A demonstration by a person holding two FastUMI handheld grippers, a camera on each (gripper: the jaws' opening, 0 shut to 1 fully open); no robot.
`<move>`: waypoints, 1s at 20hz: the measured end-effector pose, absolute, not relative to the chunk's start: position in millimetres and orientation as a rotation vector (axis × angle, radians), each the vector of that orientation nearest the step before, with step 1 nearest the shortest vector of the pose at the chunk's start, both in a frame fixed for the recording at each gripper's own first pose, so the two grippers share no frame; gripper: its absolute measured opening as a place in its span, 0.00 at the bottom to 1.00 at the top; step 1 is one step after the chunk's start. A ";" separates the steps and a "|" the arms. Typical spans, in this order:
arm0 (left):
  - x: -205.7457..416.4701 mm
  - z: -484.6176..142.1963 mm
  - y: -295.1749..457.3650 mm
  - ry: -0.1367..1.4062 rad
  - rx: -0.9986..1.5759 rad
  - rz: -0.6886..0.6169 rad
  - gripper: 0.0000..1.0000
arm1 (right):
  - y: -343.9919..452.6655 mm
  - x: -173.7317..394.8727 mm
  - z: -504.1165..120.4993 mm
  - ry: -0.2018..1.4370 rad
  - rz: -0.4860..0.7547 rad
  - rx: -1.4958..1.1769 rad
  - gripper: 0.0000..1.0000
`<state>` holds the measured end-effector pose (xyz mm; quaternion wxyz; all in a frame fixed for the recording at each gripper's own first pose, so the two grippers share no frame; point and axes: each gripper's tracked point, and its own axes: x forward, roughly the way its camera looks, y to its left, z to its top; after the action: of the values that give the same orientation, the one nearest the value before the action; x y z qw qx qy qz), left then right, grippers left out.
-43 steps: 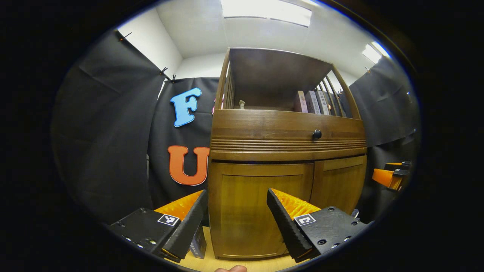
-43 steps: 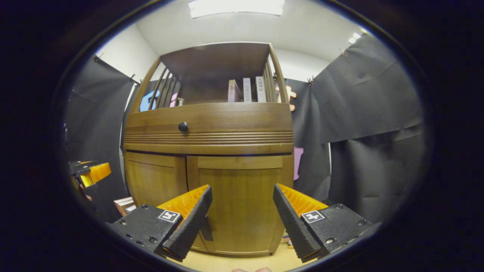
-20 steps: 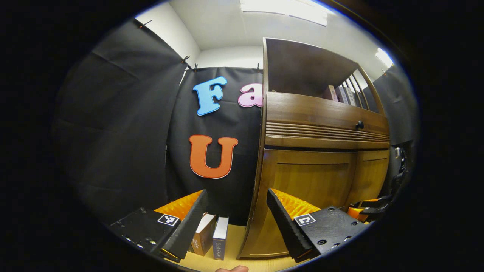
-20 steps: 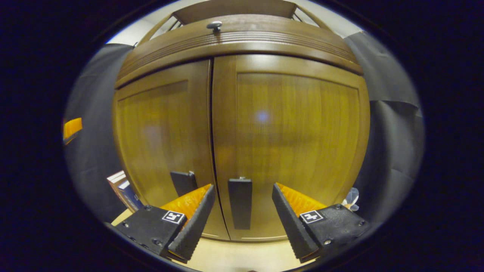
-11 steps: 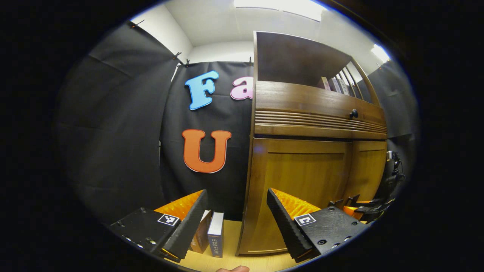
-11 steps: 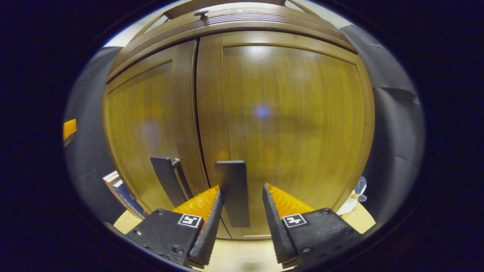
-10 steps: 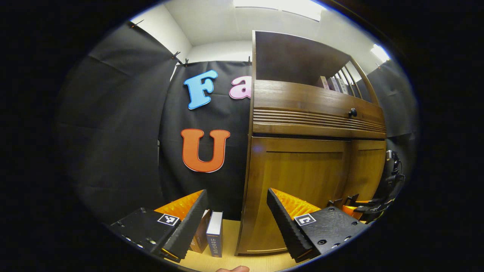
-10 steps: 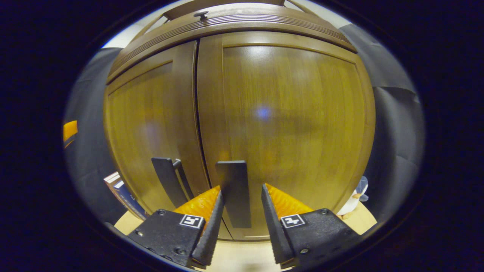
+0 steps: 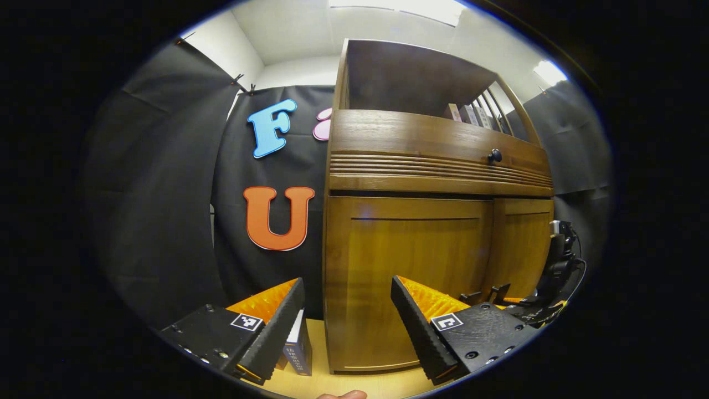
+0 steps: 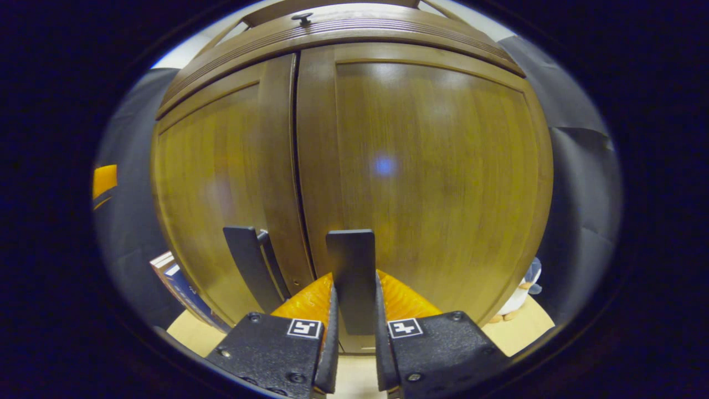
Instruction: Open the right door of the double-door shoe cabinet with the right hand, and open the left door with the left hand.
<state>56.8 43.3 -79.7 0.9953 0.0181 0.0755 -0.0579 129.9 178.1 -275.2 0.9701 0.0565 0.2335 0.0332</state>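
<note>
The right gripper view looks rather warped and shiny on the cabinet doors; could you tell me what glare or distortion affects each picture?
Right gripper view: the fisheye bulges the right door outward, with a small bluish glare spot and soft ceiling-light sheen near its top; the wood grain looks slightly soft. Left gripper view: the cabinet bows at its edges, bright ceiling lights are blown out, and the grain is sharper.

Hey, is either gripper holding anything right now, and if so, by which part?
The right gripper is shut on the right door's handle, clamping its lower part. The left gripper is open, holding nothing.
</note>
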 end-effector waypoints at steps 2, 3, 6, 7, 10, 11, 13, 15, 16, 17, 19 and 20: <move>54.8 -77.8 31.9 0.148 0.035 -0.122 0.94 | 177.9 127.6 -275.1 0.483 0.079 0.122 0.28; 53.5 -76.2 26.4 0.144 0.033 -0.125 0.94 | 177.1 125.8 -274.8 0.489 0.086 0.126 0.28; 47.1 -73.4 11.8 0.129 0.036 -0.134 0.94 | 176.7 116.6 -271.6 0.493 0.118 0.122 0.28; 42.8 -72.2 7.7 0.125 0.038 -0.136 0.94 | 175.0 104.6 -272.4 0.494 0.128 0.122 0.28; 37.3 -71.1 -3.7 0.123 0.043 -0.135 1.00 | 169.0 90.0 -267.4 0.497 0.174 0.118 0.28; 34.4 -70.2 -5.9 0.123 0.043 -0.134 0.94 | 167.4 86.0 -265.8 0.499 0.188 0.120 0.27; 30.1 -70.2 -13.1 0.120 0.043 -0.132 0.94 | 166.9 81.0 -265.4 0.499 0.205 0.117 0.28; 26.3 -69.1 -18.5 0.122 0.042 -0.131 0.94 | 160.8 67.9 -262.9 0.497 0.217 0.110 0.28; 24.7 -70.2 -22.0 0.123 0.042 -0.132 0.94 | 158.0 62.9 -260.9 0.498 0.225 0.109 0.28; 22.8 -70.5 -25.1 0.123 0.043 -0.131 0.94 | 156.5 58.9 -260.1 0.497 0.240 0.109 0.28; 21.3 -70.3 -32.8 0.122 0.042 -0.133 0.94 | 152.3 47.8 -258.1 0.499 0.267 0.120 0.27; 19.9 -72.0 -36.7 0.124 0.043 -0.134 0.94 | 151.9 45.7 -258.1 0.499 0.275 0.120 0.27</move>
<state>19.9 -36.7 -72.0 0.9956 0.0214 0.0621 -0.0667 45.7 151.9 -258.1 0.9579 0.0592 0.2458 0.1358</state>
